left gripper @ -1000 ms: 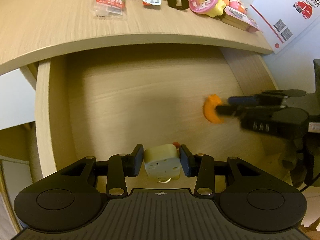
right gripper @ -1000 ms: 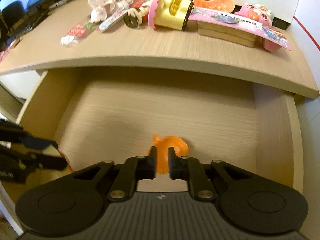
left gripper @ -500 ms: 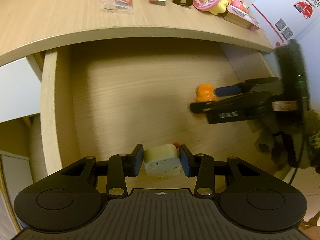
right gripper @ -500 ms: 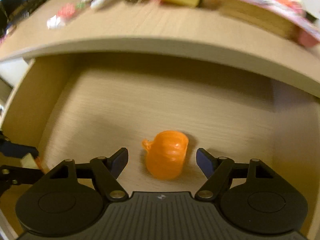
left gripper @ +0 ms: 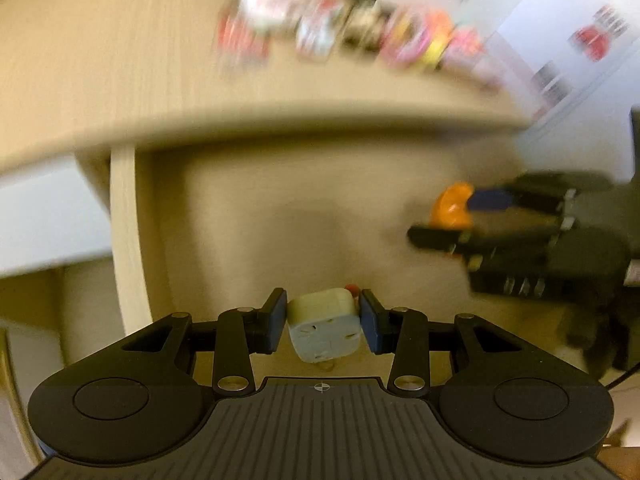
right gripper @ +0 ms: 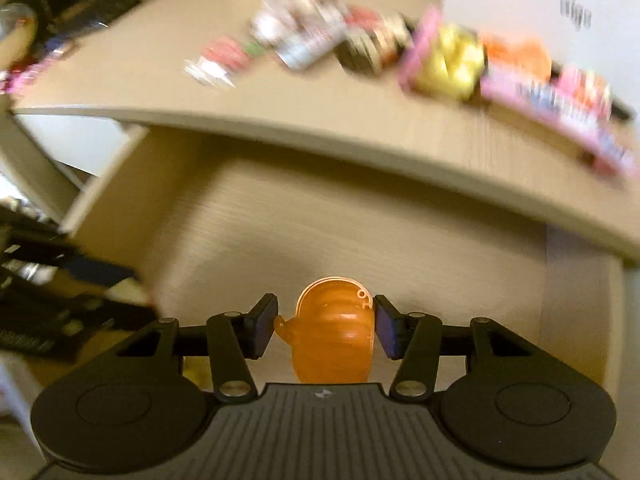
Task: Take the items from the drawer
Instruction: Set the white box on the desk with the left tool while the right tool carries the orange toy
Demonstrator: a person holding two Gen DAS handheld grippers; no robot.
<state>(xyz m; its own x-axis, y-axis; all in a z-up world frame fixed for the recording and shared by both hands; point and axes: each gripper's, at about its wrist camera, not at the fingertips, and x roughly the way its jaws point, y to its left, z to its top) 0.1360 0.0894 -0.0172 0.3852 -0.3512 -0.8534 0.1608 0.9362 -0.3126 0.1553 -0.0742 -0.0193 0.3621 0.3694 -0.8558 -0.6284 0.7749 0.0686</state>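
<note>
In the left wrist view my left gripper (left gripper: 322, 308) is shut on a cream cube-shaped plug adapter (left gripper: 322, 330), held a little above the floor of the open wooden drawer (left gripper: 124, 240). A small red bit shows behind the cube. My right gripper (right gripper: 326, 312) has an orange pumpkin toy (right gripper: 332, 340) between its pads; its jaws are closing and both pads touch the toy. The left wrist view shows that right gripper (left gripper: 452, 218) at the right side of the drawer with the pumpkin toy (left gripper: 452, 204) in it. My left gripper (right gripper: 116, 292) shows blurred at the left edge of the right wrist view.
Above the drawer lies the wooden desk top (right gripper: 360, 132), carrying several snack packets and toys (right gripper: 448, 60) along its back. A white board (left gripper: 568, 32) with printed marks stands at the desk's right. The drawer floor (right gripper: 360, 220) between the grippers is bare wood.
My right gripper opened wide around the pumpkin toy, then closed onto it. Both grippers have risen with their items, so the desk top fills more of each view.
</note>
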